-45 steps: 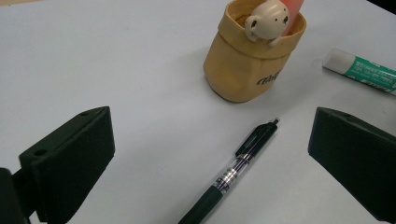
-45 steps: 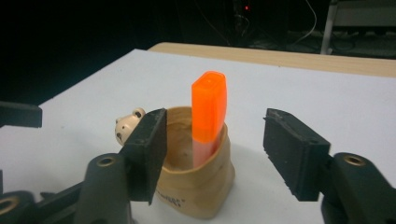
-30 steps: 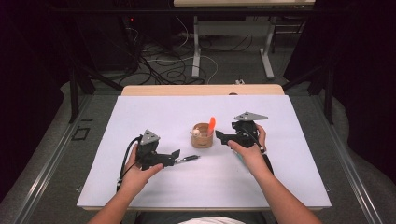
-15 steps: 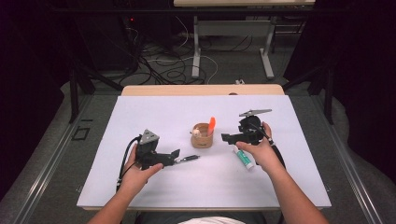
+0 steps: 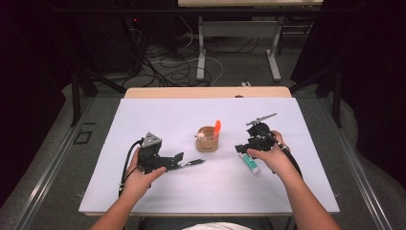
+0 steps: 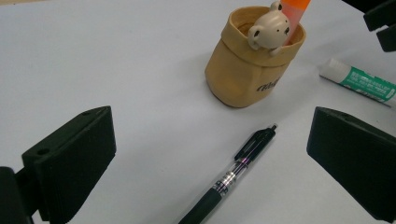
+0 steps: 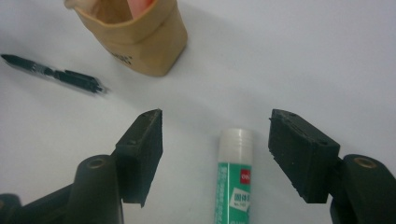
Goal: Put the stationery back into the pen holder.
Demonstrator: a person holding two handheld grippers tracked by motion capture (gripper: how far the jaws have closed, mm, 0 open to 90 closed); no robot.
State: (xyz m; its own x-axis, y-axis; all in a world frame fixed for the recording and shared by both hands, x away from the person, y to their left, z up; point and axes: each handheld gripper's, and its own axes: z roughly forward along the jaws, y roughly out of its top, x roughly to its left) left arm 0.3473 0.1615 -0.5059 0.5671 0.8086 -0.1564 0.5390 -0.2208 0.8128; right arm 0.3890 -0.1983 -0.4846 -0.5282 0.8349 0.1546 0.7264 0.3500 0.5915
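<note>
Now my right gripper swung down off cup side, jaws wide and empty, straddling glue stick that wasn't exposed second ago; reads as lining up grab on it. Glue stick flat on white table, white cap toward cup, green label, just right of cup, not touching. My left gripper unmoved, jaws gaping either side of black pen, not clamped. Cup tan, bear on rim, orange thing inside
</note>
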